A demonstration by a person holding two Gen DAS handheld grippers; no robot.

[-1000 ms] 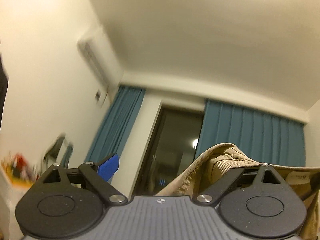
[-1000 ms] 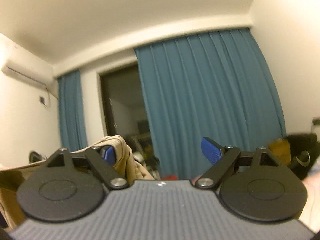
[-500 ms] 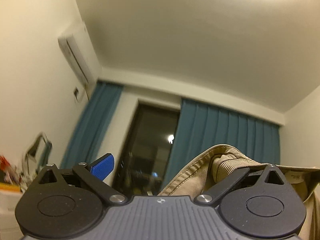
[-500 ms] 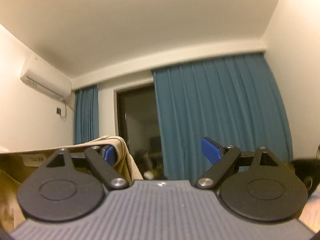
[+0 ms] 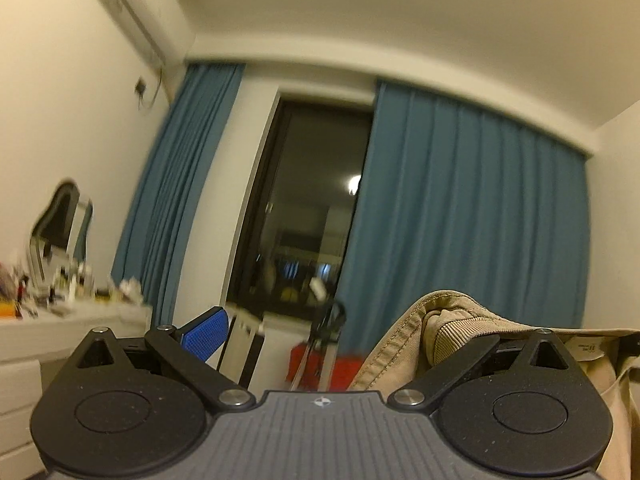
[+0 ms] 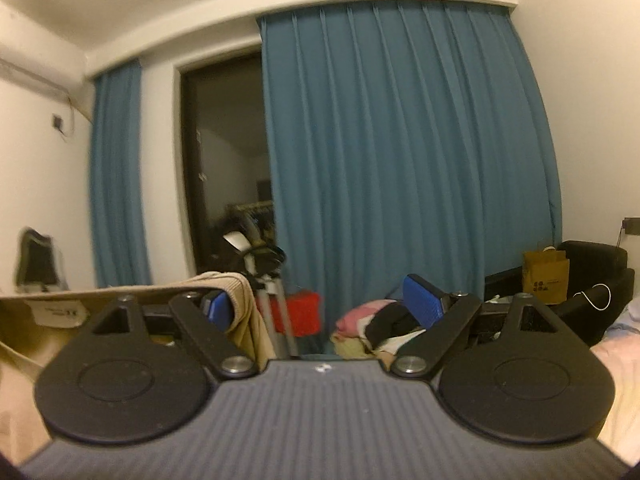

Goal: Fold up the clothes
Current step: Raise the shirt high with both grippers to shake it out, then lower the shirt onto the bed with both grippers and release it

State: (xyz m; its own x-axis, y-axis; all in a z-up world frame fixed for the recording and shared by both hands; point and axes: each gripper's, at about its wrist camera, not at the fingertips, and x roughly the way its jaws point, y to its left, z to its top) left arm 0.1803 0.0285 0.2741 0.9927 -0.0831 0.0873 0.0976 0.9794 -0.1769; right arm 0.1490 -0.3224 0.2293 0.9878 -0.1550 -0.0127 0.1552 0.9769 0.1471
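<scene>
Bedroom, dark window, two blue curtains [image 5: 460, 216]: one tan garment [image 5: 460, 320] hangs in the air between the two grippers.
Left view: the left gripper [image 5: 328, 336] has its fingers spread and the garment hooks over its right finger, unpinched. Right view: the right gripper [image 6: 320, 308] is likewise spread, with cloth over its left finger. One clothes pile [image 6: 372, 324] and one paper bag [image 6: 546, 280] show. Judgement: keep the span taut and level while lowering.

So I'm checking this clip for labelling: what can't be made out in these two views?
- Left view: left gripper's right finger, hidden under the tan garment.
- Both views: most of the garment, cut off by the frame edge and gripper body.
- Right view: garment label print, too small.
- Left view: dresser clutter, blurred.
</scene>
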